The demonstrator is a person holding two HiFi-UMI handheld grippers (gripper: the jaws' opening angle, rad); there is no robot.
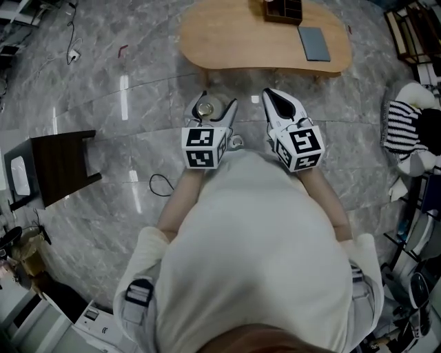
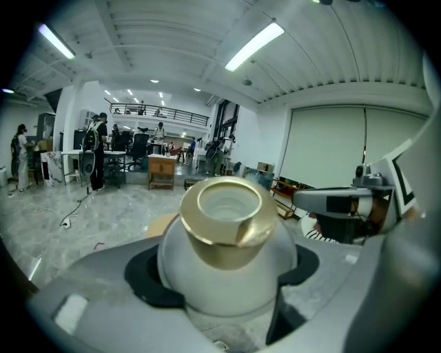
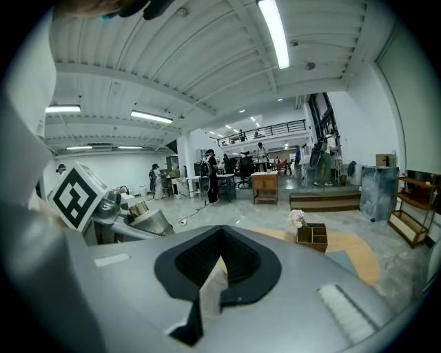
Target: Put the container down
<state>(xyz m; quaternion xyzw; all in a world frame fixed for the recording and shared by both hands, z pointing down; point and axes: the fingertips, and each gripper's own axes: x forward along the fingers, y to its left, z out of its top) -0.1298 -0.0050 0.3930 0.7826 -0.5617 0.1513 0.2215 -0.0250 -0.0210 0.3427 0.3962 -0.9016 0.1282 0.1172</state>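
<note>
- The left tongs are spread wide and clamp a round white container, one pad pressed on each side of its belly
- The container has a gold collar round an open mouth, which faces up; it hangs in the air over the grey marble floor, on the near side of the wooden counter and not touching it
- The right tongs are drawn together, with only a thin slit between the black pads and nothing in them; they are held level with the left tongs and just beside them, the two apart
- On the counter stand a wooden compartment box at the far edge and a flat grey pad near it; in the right gripper view a small bunch of pale flowers shows at the box
- A dark stool stands on the floor well off to the left, and a black-and-white striped cloth lies at the right edge
</note>
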